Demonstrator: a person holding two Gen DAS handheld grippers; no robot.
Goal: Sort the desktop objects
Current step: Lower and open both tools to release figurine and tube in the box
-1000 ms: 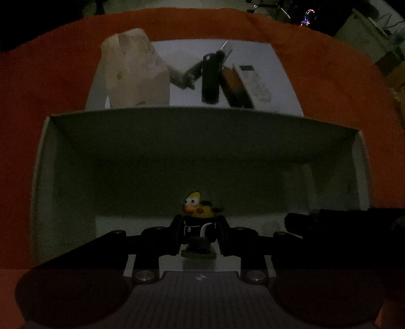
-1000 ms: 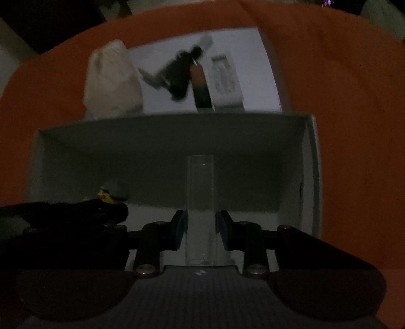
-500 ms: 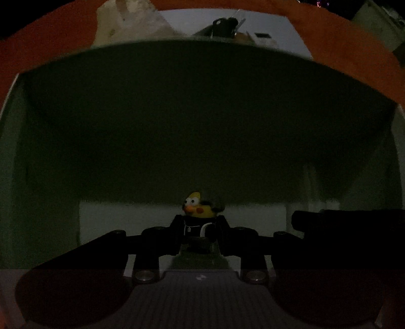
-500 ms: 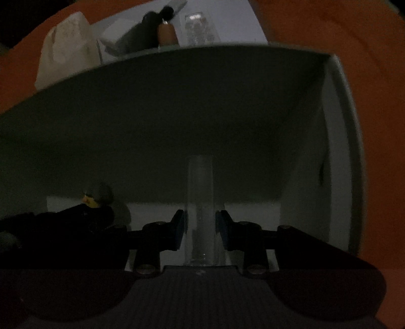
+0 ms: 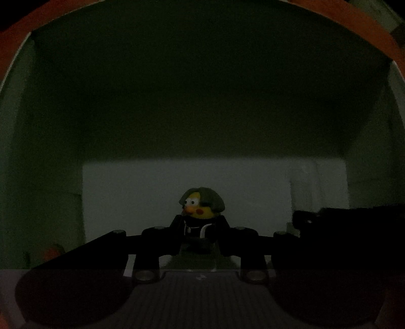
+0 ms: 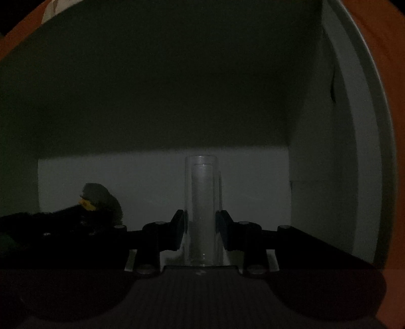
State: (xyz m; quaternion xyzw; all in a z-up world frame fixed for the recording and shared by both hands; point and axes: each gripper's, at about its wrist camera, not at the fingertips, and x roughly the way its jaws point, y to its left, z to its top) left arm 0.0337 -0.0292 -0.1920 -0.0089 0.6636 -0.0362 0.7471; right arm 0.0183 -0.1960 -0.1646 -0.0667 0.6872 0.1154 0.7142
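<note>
Both grippers are deep inside a white box (image 5: 177,114), whose walls fill both views. My left gripper (image 5: 201,234) is shut on a small toy figure (image 5: 201,208) with a yellow face, dark hair and black clothes, held low near the box floor. My right gripper (image 6: 201,229) is shut on an upright clear tube (image 6: 201,202) with a pale inner cylinder. The figure (image 6: 101,200) and the left gripper show as a dark shape at the left of the right wrist view. The right gripper (image 5: 354,227) shows dark at the right of the left wrist view.
The box's far wall (image 6: 152,88) is close ahead and its right wall (image 6: 341,151) is near the right gripper. Orange cloth (image 5: 354,22) shows outside the box rim. A pale bag's corner (image 6: 54,3) peeks over the rim at the top left.
Both grippers have moved forward and down into the box with their objects. The items behind the box have dropped out of sight behind its far wall.
</note>
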